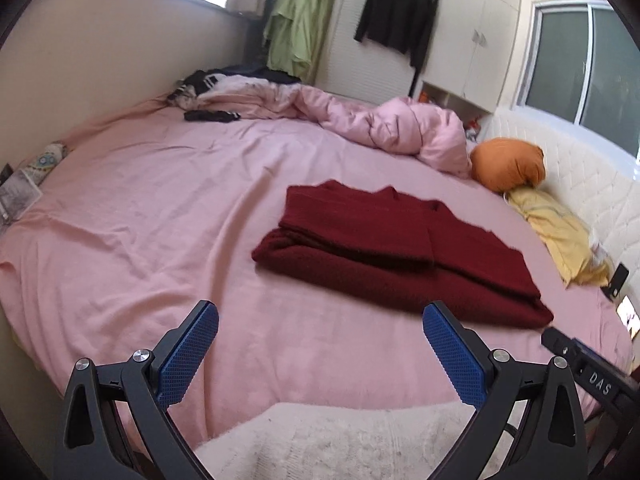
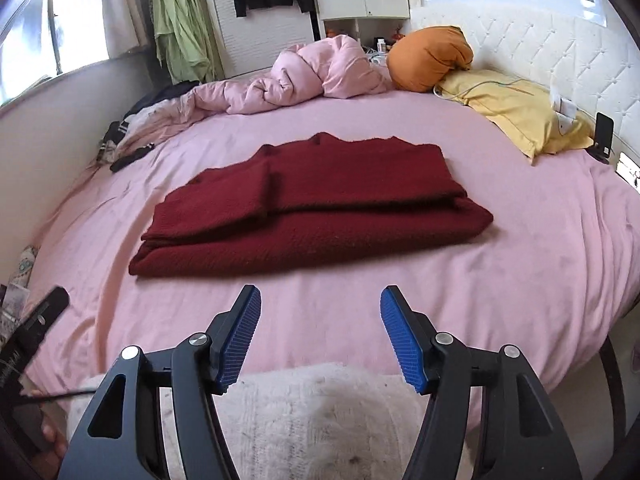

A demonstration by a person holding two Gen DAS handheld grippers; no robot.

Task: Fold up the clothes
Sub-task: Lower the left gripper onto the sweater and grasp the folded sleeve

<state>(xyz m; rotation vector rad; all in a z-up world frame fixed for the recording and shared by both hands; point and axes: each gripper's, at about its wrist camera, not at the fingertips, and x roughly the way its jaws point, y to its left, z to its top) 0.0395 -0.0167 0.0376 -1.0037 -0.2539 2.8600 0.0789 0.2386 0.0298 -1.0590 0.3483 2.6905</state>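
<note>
A dark red knitted sweater point(image 1: 400, 248) point(image 2: 316, 204) lies folded flat on the pink bed sheet point(image 1: 160, 216) point(image 2: 540, 248), sleeves laid over the body. My left gripper point(image 1: 322, 312) hovers wide open near the bed's front edge, short of the sweater's near hem, nothing between its blue pads point(image 1: 188, 354). My right gripper point(image 2: 320, 300) is open too, held just in front of the sweater's near edge with empty blue pads point(image 2: 240, 340). The other gripper's black body shows at the right edge of the left wrist view and at the left edge of the right wrist view.
A rumpled pink duvet point(image 1: 384, 128) point(image 2: 304, 76), an orange cushion point(image 1: 508, 164) point(image 2: 428, 58) and a yellow pillow point(image 1: 560, 232) point(image 2: 516, 112) lie at the bed's far side by a white headboard point(image 2: 560, 56). Dark clothes point(image 1: 212, 116) lie far left. A white fluffy rug point(image 2: 320, 416) lies below.
</note>
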